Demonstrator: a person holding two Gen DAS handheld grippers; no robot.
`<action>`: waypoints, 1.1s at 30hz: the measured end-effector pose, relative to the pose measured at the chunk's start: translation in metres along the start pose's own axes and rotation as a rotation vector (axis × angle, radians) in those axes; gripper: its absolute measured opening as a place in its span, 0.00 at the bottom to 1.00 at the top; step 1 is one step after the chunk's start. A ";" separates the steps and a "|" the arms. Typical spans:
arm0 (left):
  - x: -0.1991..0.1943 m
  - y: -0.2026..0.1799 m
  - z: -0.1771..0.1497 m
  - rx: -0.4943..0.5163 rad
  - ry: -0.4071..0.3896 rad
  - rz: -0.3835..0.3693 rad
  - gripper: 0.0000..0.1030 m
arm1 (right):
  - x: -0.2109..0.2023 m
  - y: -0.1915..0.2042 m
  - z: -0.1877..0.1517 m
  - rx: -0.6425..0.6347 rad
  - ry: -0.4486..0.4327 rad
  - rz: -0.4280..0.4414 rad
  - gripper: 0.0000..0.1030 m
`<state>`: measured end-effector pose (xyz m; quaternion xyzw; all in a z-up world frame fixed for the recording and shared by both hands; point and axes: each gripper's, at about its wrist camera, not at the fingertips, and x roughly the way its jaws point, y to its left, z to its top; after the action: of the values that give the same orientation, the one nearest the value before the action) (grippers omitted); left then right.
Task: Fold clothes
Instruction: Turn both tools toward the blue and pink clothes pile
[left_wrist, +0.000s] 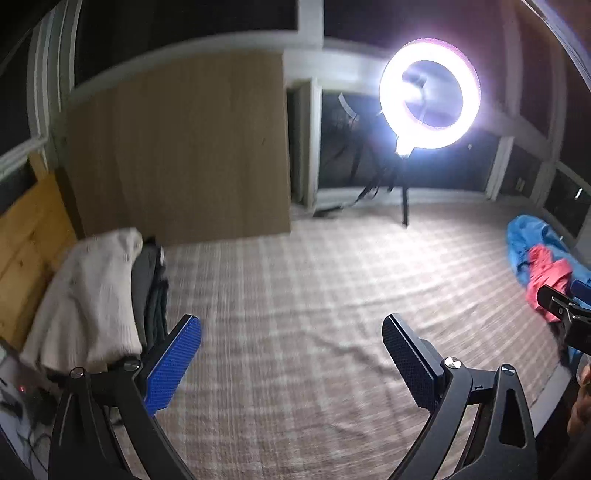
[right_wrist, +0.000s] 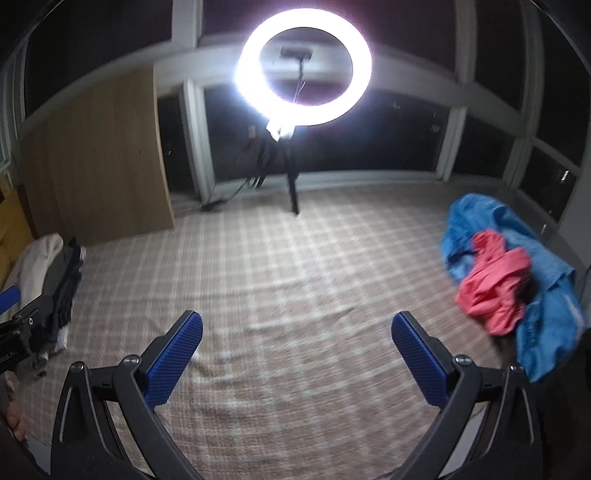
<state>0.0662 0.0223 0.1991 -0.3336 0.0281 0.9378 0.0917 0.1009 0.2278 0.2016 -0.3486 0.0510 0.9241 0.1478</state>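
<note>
A crumpled blue garment with a pink garment on top lies on the right of the plaid bed cover; both also show in the left wrist view, blue and pink. A stack of folded clothes, cream on top of dark ones, sits at the left; it also shows in the right wrist view. My left gripper is open and empty above the cover. My right gripper is open and empty, left of the pink garment.
A lit ring light on a tripod stands at the far side of the bed. A wooden cabinet stands at the back left, a wooden headboard at the left. Dark windows run behind.
</note>
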 end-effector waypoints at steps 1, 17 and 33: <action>-0.007 -0.003 0.005 0.007 -0.018 -0.006 0.96 | -0.006 -0.003 0.003 0.004 -0.012 -0.007 1.00; -0.053 -0.056 0.044 0.135 -0.171 -0.109 0.96 | -0.082 -0.057 0.027 0.075 -0.170 -0.144 1.00; -0.045 -0.135 0.074 0.186 -0.219 -0.136 0.97 | -0.066 -0.186 0.027 0.162 -0.155 -0.225 1.00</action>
<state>0.0806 0.1560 0.2860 -0.2204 0.0818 0.9536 0.1881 0.1884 0.3948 0.2666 -0.2665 0.0745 0.9188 0.2814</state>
